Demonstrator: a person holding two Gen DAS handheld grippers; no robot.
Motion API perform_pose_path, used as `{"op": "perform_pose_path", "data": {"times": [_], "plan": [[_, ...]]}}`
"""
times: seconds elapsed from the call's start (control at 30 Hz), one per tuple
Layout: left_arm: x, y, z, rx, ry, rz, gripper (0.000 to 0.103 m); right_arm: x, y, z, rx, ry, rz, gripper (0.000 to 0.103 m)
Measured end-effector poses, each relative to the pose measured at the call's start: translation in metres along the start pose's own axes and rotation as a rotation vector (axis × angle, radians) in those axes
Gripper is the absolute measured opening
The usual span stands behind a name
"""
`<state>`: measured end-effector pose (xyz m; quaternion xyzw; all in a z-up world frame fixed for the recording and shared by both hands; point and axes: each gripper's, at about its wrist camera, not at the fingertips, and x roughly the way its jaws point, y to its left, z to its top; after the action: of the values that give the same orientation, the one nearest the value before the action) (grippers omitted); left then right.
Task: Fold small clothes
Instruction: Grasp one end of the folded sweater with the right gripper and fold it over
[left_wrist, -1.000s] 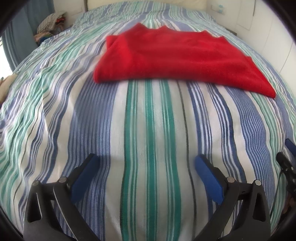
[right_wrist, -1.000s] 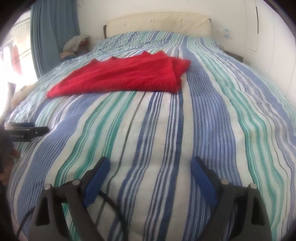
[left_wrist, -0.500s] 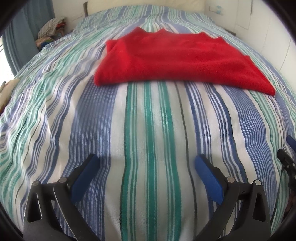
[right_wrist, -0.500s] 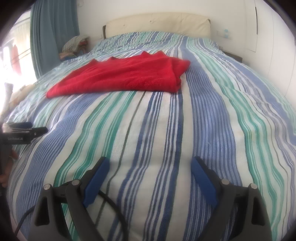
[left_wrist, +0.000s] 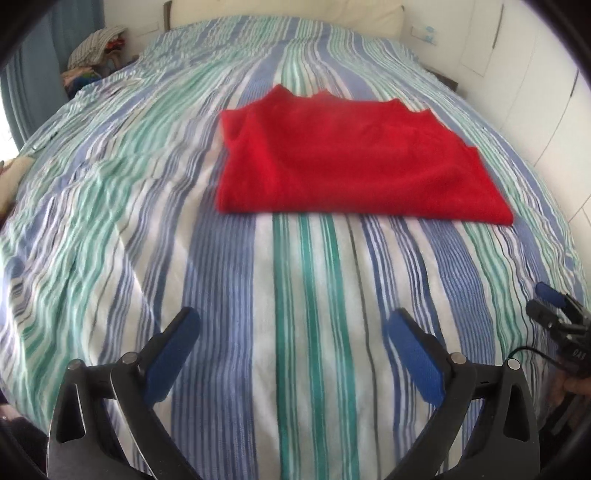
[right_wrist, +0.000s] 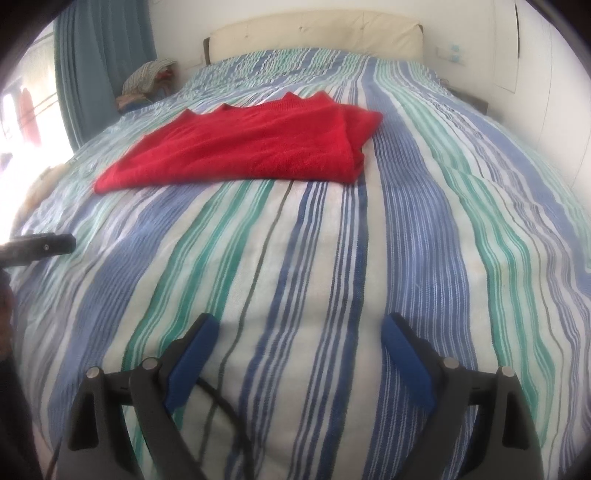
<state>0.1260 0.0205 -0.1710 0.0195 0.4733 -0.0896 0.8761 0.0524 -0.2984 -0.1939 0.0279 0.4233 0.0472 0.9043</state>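
A red garment lies folded into a flat rectangle in the middle of the striped bed; the right wrist view shows the red garment from its right side, with stacked layers at that edge. My left gripper hangs open over bare bedspread, well short of the garment's near edge, nothing between its blue pads. My right gripper is likewise open and empty above the bedspread, nearer than the garment. The right gripper's tip shows at the right edge of the left wrist view.
The blue, green and white striped bedspread covers the whole bed. A cream headboard stands at the far end. A pile of clothes sits beside the bed at far left, by a blue curtain. White wall panels run along the right.
The left gripper has risen and pulled back, so the red garment now looks smaller and farther off in its view. The right wrist view is almost unchanged. Both grippers stayed open.
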Motion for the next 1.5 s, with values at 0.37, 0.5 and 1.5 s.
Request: {"op": "perform_pose_path", "data": {"times": [0.37,0.5,1.5], "plan": [[0.023,0.021,-0.013,0.012,-0.093,0.046,0.101,0.057,-0.109,0.159,0.348,0.012,0.197,0.084],[0.025,0.016,-0.015,0.064,-0.095,0.087,0.102,0.109,-0.125,0.174,0.526,0.049,0.259,0.078],[0.006,0.127,-0.008,-0.275,-0.13,0.159,0.101,0.177,0.201,0.25,0.252,0.289,0.724,0.04]]}}
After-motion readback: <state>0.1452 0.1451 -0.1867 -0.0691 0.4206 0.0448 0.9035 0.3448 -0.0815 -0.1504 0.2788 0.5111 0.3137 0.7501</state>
